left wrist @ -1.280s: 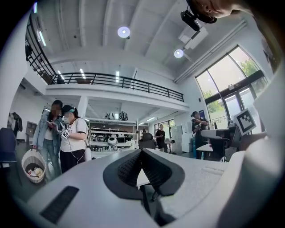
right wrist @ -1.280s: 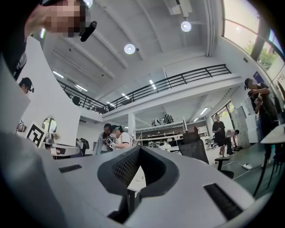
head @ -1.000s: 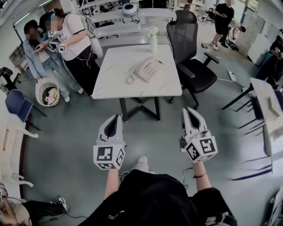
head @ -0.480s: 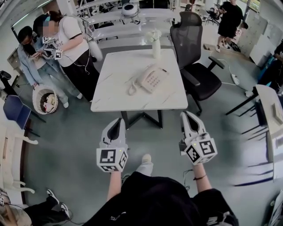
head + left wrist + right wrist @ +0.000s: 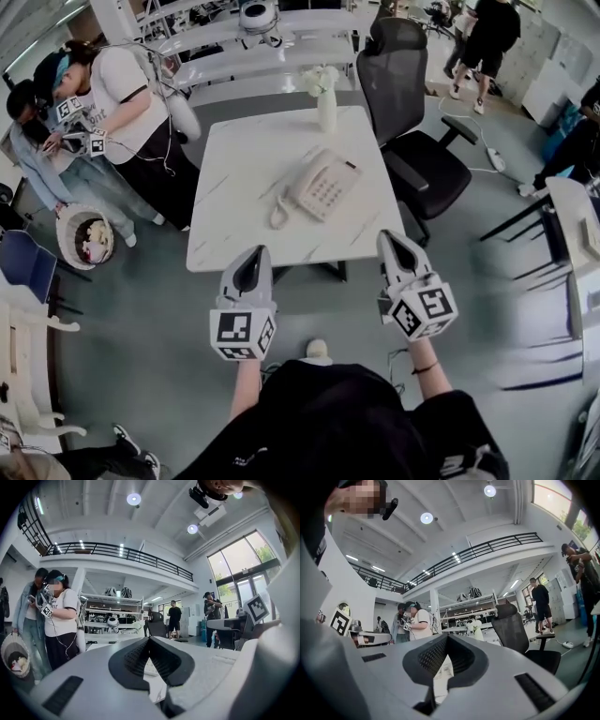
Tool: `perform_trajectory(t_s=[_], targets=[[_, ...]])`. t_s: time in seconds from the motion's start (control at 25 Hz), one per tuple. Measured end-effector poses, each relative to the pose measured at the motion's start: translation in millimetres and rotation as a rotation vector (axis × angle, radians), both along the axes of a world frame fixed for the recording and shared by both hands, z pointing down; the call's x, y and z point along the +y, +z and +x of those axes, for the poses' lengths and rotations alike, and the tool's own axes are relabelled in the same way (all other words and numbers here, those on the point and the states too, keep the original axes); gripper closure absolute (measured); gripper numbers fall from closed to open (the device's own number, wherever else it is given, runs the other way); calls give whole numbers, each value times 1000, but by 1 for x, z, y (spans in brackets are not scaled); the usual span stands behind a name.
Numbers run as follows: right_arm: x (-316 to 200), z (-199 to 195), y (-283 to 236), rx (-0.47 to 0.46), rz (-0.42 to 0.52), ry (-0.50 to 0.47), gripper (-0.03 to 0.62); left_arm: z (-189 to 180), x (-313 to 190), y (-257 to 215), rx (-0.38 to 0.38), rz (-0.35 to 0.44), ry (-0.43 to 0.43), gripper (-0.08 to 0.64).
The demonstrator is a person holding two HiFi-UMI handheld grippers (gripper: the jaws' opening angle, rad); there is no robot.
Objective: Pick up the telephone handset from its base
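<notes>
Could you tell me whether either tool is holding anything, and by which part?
Nothing is held: the left tool and right tool are shut and empty; the handset lies on its base.

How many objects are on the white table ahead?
2. A cream corded telephone lies near the middle of the white table; a white vase of pale flowers stands at its far edge.

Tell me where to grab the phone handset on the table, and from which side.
Probably its middle: the handset lies diagonally along the left side of the telephone base, so its ends sit in the cradle. Come down from above with jaws across its width. The left tool is on that side.
</notes>
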State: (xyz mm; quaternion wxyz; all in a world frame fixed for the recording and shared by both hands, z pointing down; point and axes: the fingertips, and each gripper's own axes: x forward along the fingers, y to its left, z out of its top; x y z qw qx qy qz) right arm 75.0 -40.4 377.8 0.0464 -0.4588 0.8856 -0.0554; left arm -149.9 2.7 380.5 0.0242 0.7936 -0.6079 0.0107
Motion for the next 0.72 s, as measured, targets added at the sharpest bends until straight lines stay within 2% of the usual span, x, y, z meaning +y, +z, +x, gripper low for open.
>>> perform_trajectory(t_s=[0.32, 0.72], targets=[[-48, -8, 23, -9, -46, 35, 601, 7, -44, 26, 9, -48, 49, 561], [-114, -19, 45, 29, -95, 5, 601, 17, -107, 50, 24, -107, 65, 561]])
